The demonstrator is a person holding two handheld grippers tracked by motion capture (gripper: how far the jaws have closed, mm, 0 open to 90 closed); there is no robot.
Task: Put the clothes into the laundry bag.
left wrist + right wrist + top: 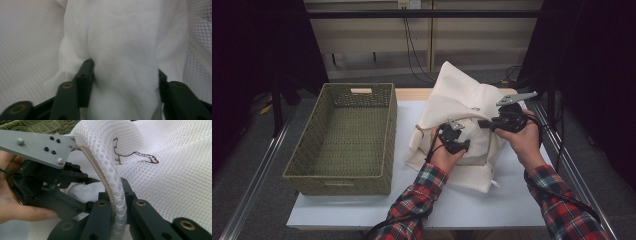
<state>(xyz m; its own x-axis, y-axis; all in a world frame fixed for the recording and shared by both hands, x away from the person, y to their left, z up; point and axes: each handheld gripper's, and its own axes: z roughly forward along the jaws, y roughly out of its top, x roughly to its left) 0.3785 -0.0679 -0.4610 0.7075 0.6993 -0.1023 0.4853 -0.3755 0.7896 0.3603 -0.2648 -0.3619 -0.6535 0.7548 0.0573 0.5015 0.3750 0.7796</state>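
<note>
A person in plaid sleeves works two grippers at a white mesh bag (462, 95) lying on the table (472, 200), just right of a green woven basket (347, 135). The right gripper (115, 202) has its jaws pressed together on the bag's zippered edge (110, 170) — the mesh fold rises straight up from between the pads and arches over toward the left gripper (93, 180), which sits close beside it at the opening. In the left gripper view, that left gripper's jaws stand partly spread with a bundle of white cloth (125, 62) between them; the left pad (86, 75) lies against the cloth, while the other is half hidden behind it — whether it presses cannot be told. The cloth lies ahead of the pads, inside the mesh. A brown thread (135, 155) lies on the mesh beyond the right fingers.
</note>
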